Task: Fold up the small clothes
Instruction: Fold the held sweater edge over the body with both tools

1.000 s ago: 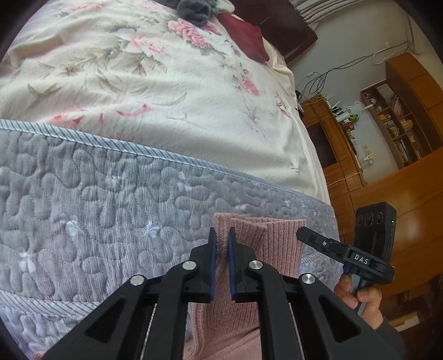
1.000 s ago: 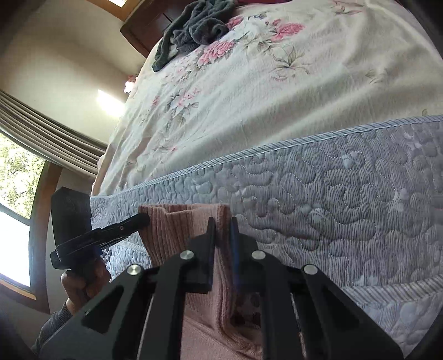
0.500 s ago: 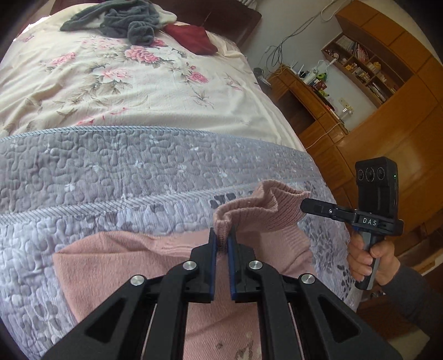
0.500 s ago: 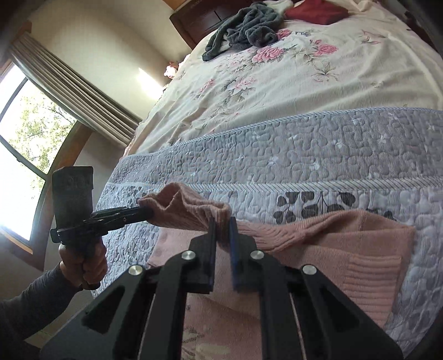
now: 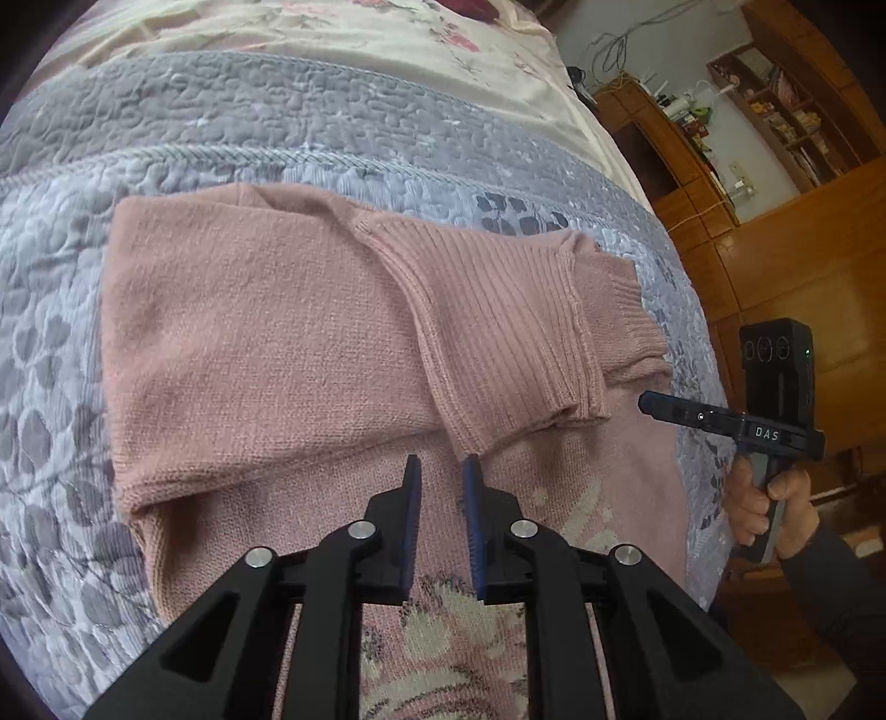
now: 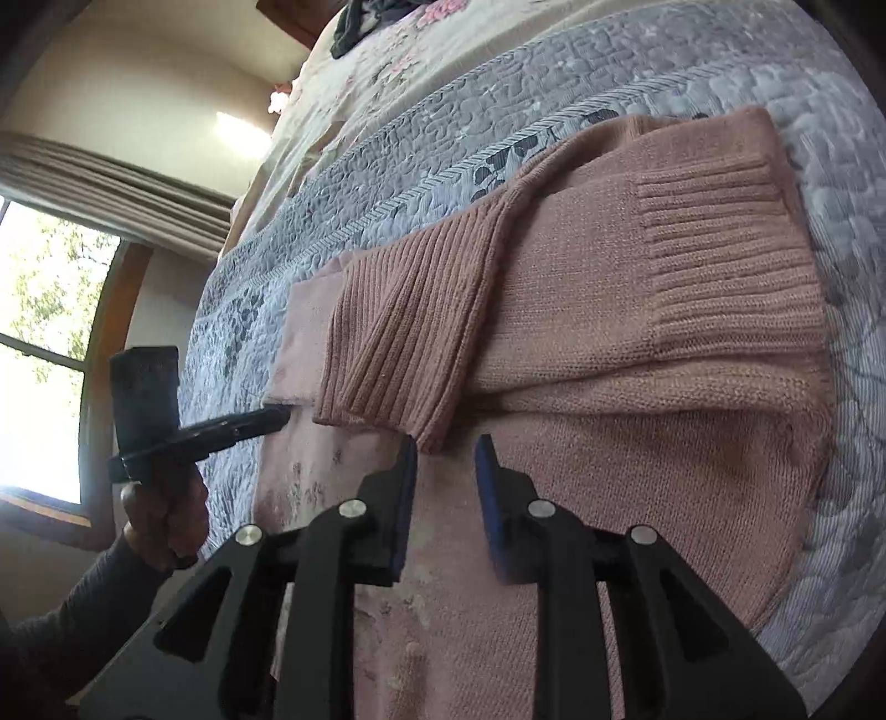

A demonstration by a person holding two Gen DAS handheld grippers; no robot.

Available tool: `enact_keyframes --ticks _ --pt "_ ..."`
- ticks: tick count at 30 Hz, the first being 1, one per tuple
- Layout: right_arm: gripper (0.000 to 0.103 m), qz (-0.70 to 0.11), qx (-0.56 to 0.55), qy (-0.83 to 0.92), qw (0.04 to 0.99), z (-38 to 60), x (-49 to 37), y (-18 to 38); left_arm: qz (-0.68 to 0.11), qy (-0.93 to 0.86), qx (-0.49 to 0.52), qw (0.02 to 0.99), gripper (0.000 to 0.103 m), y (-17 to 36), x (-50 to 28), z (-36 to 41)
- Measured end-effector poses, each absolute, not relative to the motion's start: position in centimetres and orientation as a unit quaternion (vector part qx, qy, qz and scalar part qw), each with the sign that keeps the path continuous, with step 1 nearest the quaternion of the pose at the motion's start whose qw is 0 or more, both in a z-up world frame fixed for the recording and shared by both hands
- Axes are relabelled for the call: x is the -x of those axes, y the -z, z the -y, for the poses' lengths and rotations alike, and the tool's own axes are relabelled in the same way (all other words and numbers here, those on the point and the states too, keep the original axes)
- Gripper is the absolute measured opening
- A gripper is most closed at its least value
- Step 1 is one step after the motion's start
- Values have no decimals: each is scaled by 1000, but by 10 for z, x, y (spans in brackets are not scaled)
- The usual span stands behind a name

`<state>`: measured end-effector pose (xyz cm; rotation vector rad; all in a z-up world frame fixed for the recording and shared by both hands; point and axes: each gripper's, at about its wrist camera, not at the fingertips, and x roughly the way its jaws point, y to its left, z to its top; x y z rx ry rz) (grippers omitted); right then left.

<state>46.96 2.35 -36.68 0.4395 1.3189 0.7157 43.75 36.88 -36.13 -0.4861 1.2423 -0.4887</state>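
Observation:
A pink knit sweater lies flat on the grey quilted bedspread, its ribbed hem folded down over the body; a pale flower pattern shows at the near end. My left gripper is open just short of the folded hem's edge, holding nothing. In the right wrist view the same sweater fills the middle, and my right gripper stands open at the ribbed hem's lower edge. Each gripper also shows in the other's view, held by a hand: the right gripper, the left gripper.
Beyond the grey quilt lies a cream floral sheet with a dark garment pile at the bed's far end. Wooden cabinets and shelves stand right of the bed. A curtained window is on the left.
Both grippers carried the ribbed hem down onto the sweater's body, then opened and let it go. The fold now lies flat.

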Motion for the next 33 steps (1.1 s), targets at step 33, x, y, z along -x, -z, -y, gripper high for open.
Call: enact_keyframes --ticks 33 --pt "7 -618 -170 -278 716 -73 -478 404 -594 161 258 745 28 397 -460 -330"
